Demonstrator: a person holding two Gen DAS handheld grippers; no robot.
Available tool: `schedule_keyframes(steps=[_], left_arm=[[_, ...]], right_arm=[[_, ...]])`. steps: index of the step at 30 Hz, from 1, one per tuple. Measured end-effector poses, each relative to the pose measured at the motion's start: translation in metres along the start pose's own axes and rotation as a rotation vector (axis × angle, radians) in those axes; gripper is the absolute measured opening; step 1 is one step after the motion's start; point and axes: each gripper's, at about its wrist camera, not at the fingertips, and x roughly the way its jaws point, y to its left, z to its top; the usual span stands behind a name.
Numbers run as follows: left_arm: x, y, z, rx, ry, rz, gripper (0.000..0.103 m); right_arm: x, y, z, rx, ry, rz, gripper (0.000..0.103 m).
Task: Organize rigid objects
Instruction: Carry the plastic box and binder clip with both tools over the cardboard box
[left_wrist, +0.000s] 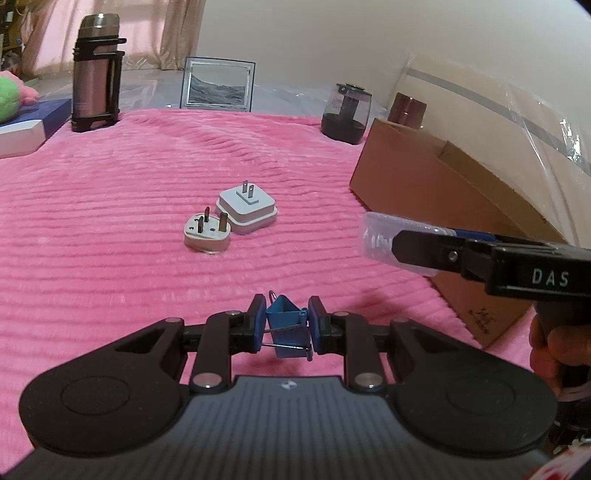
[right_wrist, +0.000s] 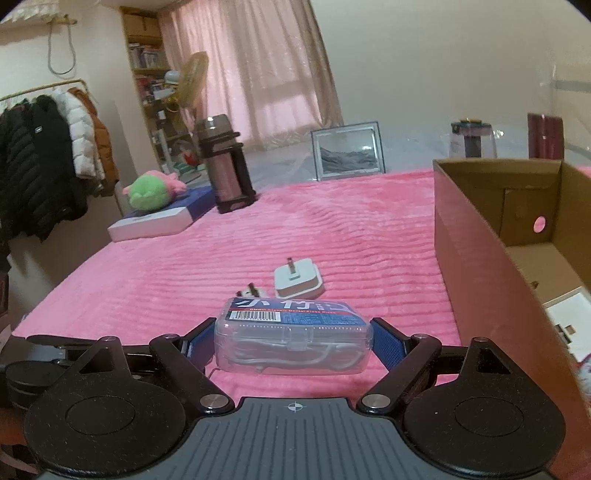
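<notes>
Left wrist view: the left gripper (left_wrist: 287, 325) is clamped on a blue binder clip (left_wrist: 286, 326), lifted clear of the pink blanket (left_wrist: 110, 221), its folded spine pointing away from the camera and its wire handles trailing back; I'd keep that squeeze firm and swing it right, over the near wall of the cardboard box (left_wrist: 436, 184). Right wrist view: the right gripper (right_wrist: 293, 341) has its jaws pressed on the short ends of a clear plastic case (right_wrist: 291, 339), long axis lying crosswise, label up; carry it level to the box, clear of the two plug adapters (right_wrist: 299, 282).
</notes>
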Motion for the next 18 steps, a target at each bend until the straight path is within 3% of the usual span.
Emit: schedule_keyframes(steps=[8, 18], left_arm=[[-0.035, -0.028, -0.004, -0.012, -0.012, 0.034, 0.020], [-0.059, -0.056, -0.003, -0.005, -0.036, 0.024, 0.020]], right_arm=[[-0.054, 0.009, 0.001, -0.042, -0.045, -0.009, 0.083], [-0.103, 0.007, 0.002, -0.071, -0.085, -0.017, 0.083]])
